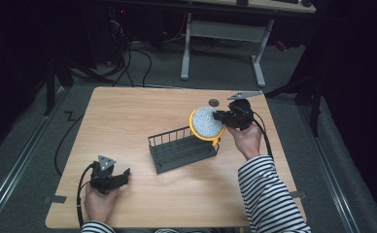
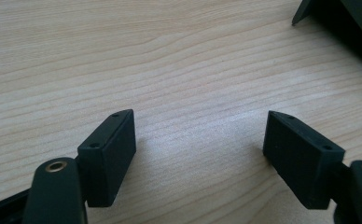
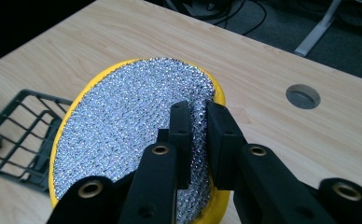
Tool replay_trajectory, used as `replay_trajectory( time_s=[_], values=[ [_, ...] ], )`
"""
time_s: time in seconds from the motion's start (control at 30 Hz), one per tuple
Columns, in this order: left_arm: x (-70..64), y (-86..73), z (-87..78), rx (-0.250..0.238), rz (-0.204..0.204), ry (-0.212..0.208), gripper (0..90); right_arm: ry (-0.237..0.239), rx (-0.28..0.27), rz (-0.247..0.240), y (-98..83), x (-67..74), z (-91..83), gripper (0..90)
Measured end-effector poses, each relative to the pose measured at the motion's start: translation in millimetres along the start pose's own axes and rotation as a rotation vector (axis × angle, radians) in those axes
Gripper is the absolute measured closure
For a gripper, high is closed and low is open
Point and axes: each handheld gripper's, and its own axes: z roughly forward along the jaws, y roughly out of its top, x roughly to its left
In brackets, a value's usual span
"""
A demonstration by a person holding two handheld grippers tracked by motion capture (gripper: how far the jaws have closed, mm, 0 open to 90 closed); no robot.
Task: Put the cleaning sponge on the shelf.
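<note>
No readable text, label, brand, number or sign anywhere I look. My sponge (image 3: pixel 137 130): plain silver mesh, yellow rim, no print. My wire basket (image 1: pixel 181 148): unmarked. Table (image 1: pixel 128 121): bare wood grain, no sticker. My gripper jaws: plain black, no lettering.

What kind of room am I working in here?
Probably a lab or recording workspace, not a kitchen: a bare wooden table with a cable hole, cables trailing over grey carpet, and a height-adjustable desk frame behind, all under dim lighting.
</note>
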Motion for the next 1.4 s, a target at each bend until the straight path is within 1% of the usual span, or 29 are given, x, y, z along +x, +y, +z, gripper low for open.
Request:
replay_trajectory(
  time_s=[0.07, 0.17, 0.27, 0.3, 0.47, 0.57, 0.6, 0.67, 0.73, 0.8, 0.87, 1.1, 1.23, 1.4],
  values=[
    [-0.1, 0.2, 0.4, -0.001, 0.005, -0.005, 26.0, -0.009, 0.007, -0.013, 2.4, 2.3, 7.7, 81.8],
    [-0.2, 0.1, 0.3, -0.001, 0.005, -0.006, 26.0, -0.005, 0.013, -0.017, 2.1, 6.0, 18.8, 81.7],
    [-0.2, 0.1, 0.3, -0.001, 0.005, -0.006, 26.0, -0.013, 0.018, -0.024, 1.4, 7.5, 28.2, 81.8],
    [-0.2, 0.1, 0.3, -0.001, 0.006, -0.007, 26.0, -0.014, 0.020, -0.022, 1.4, 7.8, 30.5, 81.8],
    [-0.2, 0.1, 0.3, -0.001, 0.007, -0.008, 26.0, -0.023, 0.011, -0.048, -0.4, 10.7, 37.5, 81.7],
    [-0.2, 0.2, 0.4, -0.001, 0.006, -0.007, 26.2, -0.039, -0.005, -0.062, -2.4, 12.3, 41.4, 81.4],
    [-0.2, 0.3, 0.5, -0.001, 0.007, -0.007, 26.2, -0.049, -0.002, -0.076, -3.4, 13.1, 43.5, 81.3],
    [-0.2, 0.5, 0.6, 0.000, 0.009, -0.009, 26.3, -0.056, -0.004, -0.077, -6.1, 13.6, 45.4, 81.3],
    [-0.2, 0.5, 0.5, 0.000, 0.010, -0.010, 26.3, -0.055, -0.013, -0.068, -10.0, 12.9, 46.2, 81.3],
    [-0.3, 0.5, 0.6, -0.001, 0.009, -0.010, 26.3, -0.061, -0.018, -0.073, -13.8, 12.1, 45.7, 84.5],
    [-0.3, 0.5, 0.6, -0.001, 0.010, -0.010, 26.3, -0.059, -0.017, -0.074, -15.2, 11.3, 45.0, 84.5],
    [-0.3, 0.5, 0.6, -0.001, 0.010, -0.011, 26.3, -0.066, -0.004, -0.100, -15.7, 13.3, 44.8, 85.9],
    [-0.3, 0.5, 0.6, -0.001, 0.009, -0.010, 26.2, -0.062, 0.001, -0.109, -18.4, 13.7, 44.3, 87.0],
    [-0.3, 0.5, 0.6, -0.001, 0.010, -0.010, 26.2, -0.057, 0.009, -0.132, -20.2, 14.0, 43.4, 87.6]
  ],
)
